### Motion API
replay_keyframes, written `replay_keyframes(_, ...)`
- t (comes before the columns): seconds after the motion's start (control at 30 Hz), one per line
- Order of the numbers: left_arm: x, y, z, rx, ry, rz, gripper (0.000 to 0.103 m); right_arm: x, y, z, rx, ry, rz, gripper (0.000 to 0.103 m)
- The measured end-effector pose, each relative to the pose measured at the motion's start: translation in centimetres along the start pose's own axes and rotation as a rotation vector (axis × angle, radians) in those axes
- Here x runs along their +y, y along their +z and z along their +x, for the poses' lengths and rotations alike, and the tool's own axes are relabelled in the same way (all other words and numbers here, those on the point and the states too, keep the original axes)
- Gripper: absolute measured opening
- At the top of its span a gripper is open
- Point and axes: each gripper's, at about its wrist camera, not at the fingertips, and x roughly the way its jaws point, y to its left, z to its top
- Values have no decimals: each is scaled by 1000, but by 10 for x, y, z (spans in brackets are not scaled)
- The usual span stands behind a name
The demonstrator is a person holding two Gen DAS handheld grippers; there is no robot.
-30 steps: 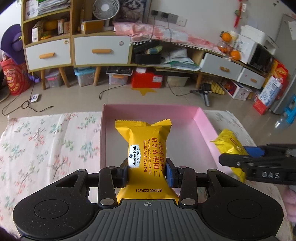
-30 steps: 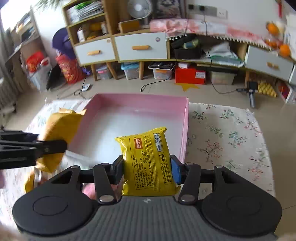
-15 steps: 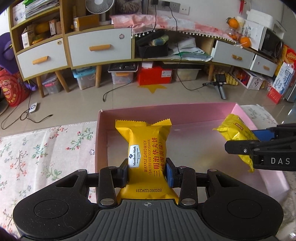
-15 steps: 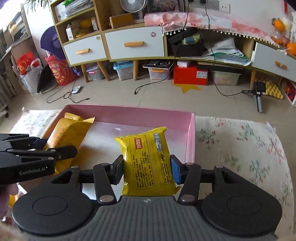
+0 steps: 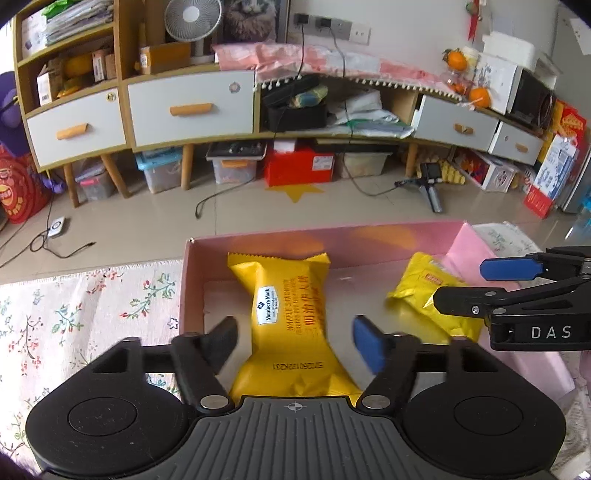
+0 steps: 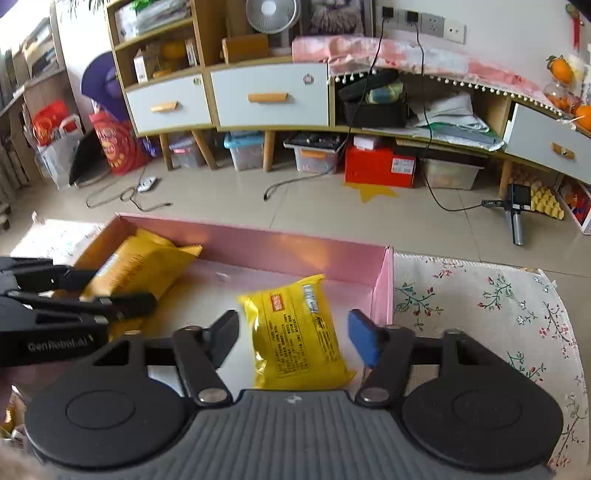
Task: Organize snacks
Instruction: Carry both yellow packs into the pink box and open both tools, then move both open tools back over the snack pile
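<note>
2 yellow snack packs in the pink box, both grippers spread wide.

The left gripper stands with jaws wide around the waffle pack at the left of the pink box, touching neither side. The right gripper is likewise wide around the second pack by the right wall.

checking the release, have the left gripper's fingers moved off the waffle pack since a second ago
Yes. The left gripper has opened; both fingers now stand clear of the waffle pack, which lies in the pink box.

Home living room: drawer sideboard, desk fan, floor storage bins.
</note>
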Motion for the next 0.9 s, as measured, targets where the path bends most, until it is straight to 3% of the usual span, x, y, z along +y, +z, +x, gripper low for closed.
replay_keyframes(0.03, -2, -1, -4, -6, 0, 6, 80, 1, 1, -1, -2, 0, -3, 67)
replay_keyframes(0.3, -10, -7, -39, -32, -6, 12, 93, 4, 8, -32, -28, -24, -4, 84)
replay_keyframes(0.5, -16, -22, -75, -27, -1, 23, 96, 14, -3, -60, -35, -11, 2, 93)
replay_keyframes(0.9, -24, -54, -152, -39, 20, 43, 102, 37, -31, -114, -33, -16, -19, 100)
